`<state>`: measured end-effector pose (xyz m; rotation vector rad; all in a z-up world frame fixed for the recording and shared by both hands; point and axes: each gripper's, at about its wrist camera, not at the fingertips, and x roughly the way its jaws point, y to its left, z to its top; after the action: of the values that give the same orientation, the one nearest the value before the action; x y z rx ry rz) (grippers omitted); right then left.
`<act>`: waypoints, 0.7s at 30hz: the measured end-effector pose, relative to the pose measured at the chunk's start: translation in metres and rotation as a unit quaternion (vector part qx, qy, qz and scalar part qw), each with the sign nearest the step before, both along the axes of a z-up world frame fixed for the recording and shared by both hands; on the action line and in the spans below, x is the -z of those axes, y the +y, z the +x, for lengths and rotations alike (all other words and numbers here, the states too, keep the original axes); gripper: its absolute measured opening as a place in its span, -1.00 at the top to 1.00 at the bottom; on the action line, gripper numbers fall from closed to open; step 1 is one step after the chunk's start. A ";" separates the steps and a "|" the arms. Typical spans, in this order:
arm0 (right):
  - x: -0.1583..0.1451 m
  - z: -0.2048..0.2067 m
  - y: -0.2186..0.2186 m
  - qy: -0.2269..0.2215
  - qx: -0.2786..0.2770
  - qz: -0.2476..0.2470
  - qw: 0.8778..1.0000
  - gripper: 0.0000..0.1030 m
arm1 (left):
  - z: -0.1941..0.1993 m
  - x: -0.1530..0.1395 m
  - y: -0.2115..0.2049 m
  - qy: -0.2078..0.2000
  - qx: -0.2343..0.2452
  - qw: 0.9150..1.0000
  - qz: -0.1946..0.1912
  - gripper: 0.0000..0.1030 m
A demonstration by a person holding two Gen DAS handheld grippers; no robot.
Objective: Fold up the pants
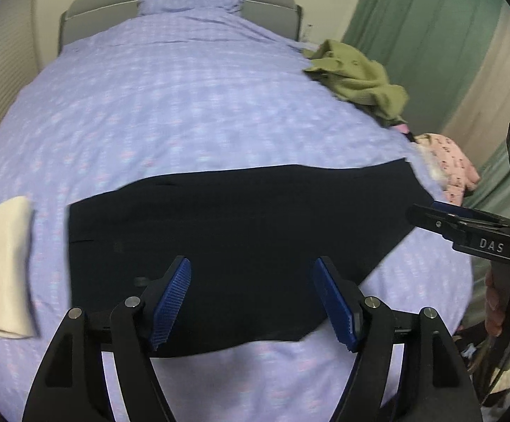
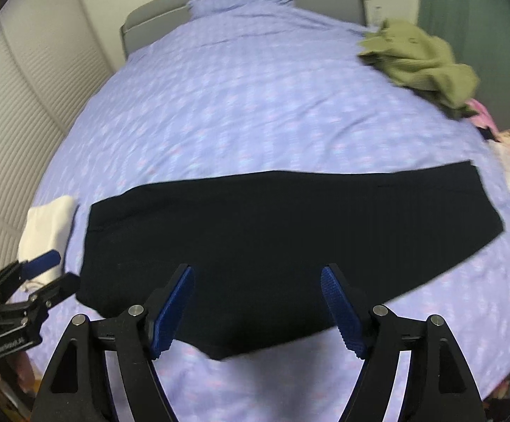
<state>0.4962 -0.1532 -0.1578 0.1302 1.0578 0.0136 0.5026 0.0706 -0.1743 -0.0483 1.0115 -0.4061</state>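
Lying flat across the near part of the bed (image 1: pixel 184 112), the dark pants (image 1: pixel 240 225) run left to right, their long axis crosswise to both claws, which point down at them from the near edge. The left gripper (image 1: pixel 251 302) hangs over the left and middle portion, jaws wide with nothing between them; the right gripper (image 2: pixel 258 309) hangs over the middle, equally wide and empty. The narrower end reaches toward the bed's right side, likely closer to the right hand. I judge the next fold should bring one end over along that axis.
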 end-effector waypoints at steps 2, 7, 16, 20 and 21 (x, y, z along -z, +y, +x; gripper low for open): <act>-0.008 -0.007 -0.036 -0.009 0.007 -0.003 1.000 -0.45 | -0.008 -0.007 -0.037 -0.010 0.007 1.000 0.002 -0.49; -0.018 -0.017 -0.120 -0.034 0.001 -0.019 0.999 -0.45 | -0.014 -0.015 -0.122 -0.026 0.013 0.999 0.023 -0.50; -0.005 0.012 -0.290 -0.069 -0.035 -0.028 0.997 -0.45 | 0.015 0.000 -0.294 -0.020 -0.019 1.000 0.004 -0.55; 0.020 0.046 -0.359 -0.077 -0.035 -0.024 0.996 -0.45 | 0.041 0.017 -0.357 -0.024 -0.033 0.999 0.026 -0.56; 0.025 0.052 -0.371 -0.077 -0.032 -0.024 0.996 -0.45 | 0.052 0.023 -0.375 -0.019 -0.039 0.999 0.032 -0.57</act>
<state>0.5484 -0.5241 -0.1832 0.0503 0.9074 0.0552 0.5542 -0.3040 -0.1975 -0.0220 0.9814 -0.3031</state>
